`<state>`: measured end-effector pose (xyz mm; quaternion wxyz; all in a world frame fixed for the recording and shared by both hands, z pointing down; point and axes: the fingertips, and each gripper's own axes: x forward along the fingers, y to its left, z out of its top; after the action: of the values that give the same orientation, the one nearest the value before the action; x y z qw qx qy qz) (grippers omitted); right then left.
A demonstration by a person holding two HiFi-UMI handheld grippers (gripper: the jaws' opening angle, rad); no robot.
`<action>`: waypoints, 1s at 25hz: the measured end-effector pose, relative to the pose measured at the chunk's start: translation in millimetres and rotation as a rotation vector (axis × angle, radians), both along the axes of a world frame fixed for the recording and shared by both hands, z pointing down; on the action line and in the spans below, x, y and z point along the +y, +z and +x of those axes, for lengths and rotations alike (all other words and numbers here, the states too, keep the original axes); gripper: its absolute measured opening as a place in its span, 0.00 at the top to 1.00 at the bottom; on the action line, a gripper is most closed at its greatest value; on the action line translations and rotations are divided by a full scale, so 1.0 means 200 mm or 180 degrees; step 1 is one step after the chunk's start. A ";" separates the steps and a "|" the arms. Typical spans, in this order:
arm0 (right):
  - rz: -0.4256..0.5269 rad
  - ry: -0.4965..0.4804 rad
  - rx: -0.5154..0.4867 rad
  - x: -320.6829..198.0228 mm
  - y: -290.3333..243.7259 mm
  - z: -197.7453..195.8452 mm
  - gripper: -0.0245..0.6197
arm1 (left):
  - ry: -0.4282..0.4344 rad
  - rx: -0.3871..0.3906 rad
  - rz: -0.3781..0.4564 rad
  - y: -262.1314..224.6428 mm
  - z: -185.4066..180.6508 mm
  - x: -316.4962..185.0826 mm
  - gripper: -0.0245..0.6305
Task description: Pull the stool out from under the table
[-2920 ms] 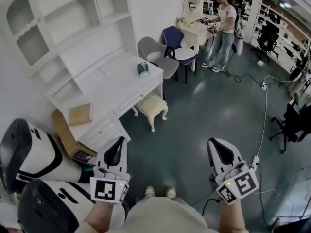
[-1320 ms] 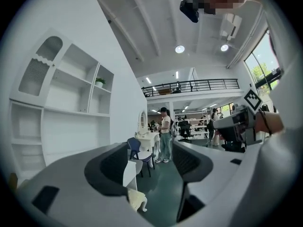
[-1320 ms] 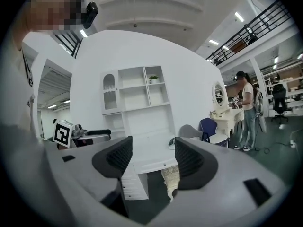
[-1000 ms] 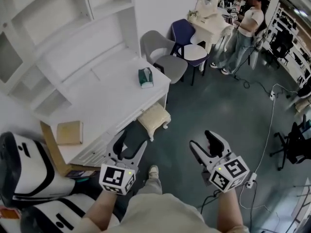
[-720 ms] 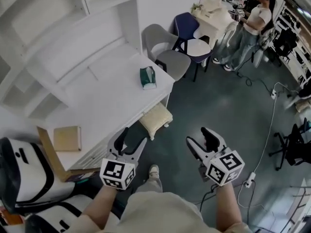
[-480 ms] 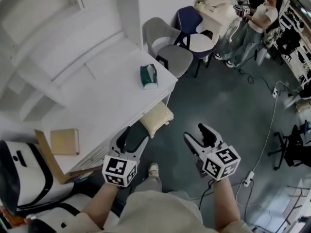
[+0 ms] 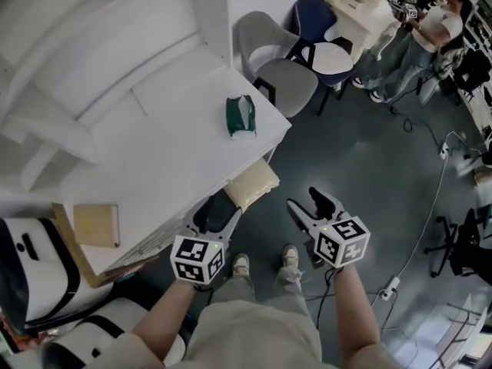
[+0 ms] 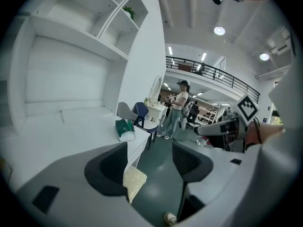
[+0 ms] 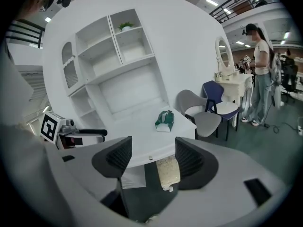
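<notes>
The stool (image 7: 252,183) has a cream cushioned seat and stands mostly tucked under the front edge of the white desk (image 7: 177,152), with only its near part showing. My left gripper (image 7: 217,212) hovers just short of the stool's near left side, jaws open and empty. My right gripper (image 7: 306,201) hangs to the stool's right over the floor, also open and empty. In the left gripper view the stool (image 8: 134,181) shows low between the jaws of the left gripper (image 8: 149,162). In the right gripper view the stool (image 9: 168,171) sits between the open jaws of the right gripper (image 9: 150,157).
A green tissue box (image 7: 241,116) and a tan book (image 7: 96,224) lie on the desk. A grey chair (image 7: 284,83) and a blue chair (image 7: 323,52) stand beyond the desk's end. A person (image 7: 430,37) stands far right. A cable (image 7: 438,175) crosses the floor.
Both grippers have come forward and down toward the stool, the left one nearest it. The head view has closed in on the desk. Both pairs of jaws stay equally apart.
</notes>
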<state>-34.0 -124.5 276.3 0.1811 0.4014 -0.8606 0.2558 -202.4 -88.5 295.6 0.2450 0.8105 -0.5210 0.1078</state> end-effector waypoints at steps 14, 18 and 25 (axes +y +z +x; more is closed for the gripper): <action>-0.0255 -0.0553 0.0089 -0.35 0.44 0.04 0.51 | -0.0669 -0.0130 -0.0515 0.49 0.12 -0.18 0.52; -0.0323 -0.0728 0.0132 -0.43 0.62 0.08 0.51 | -0.0858 -0.0138 -0.0640 0.65 0.15 -0.18 0.52; -0.0475 -0.0809 0.0126 -0.54 0.97 0.08 0.51 | -0.1141 -0.0063 -0.0818 0.99 0.14 -0.23 0.52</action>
<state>-18.8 -233.5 470.0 0.2584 0.2796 -0.8793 0.2862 -175.2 -133.7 493.5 0.3564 0.6659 -0.6411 0.1359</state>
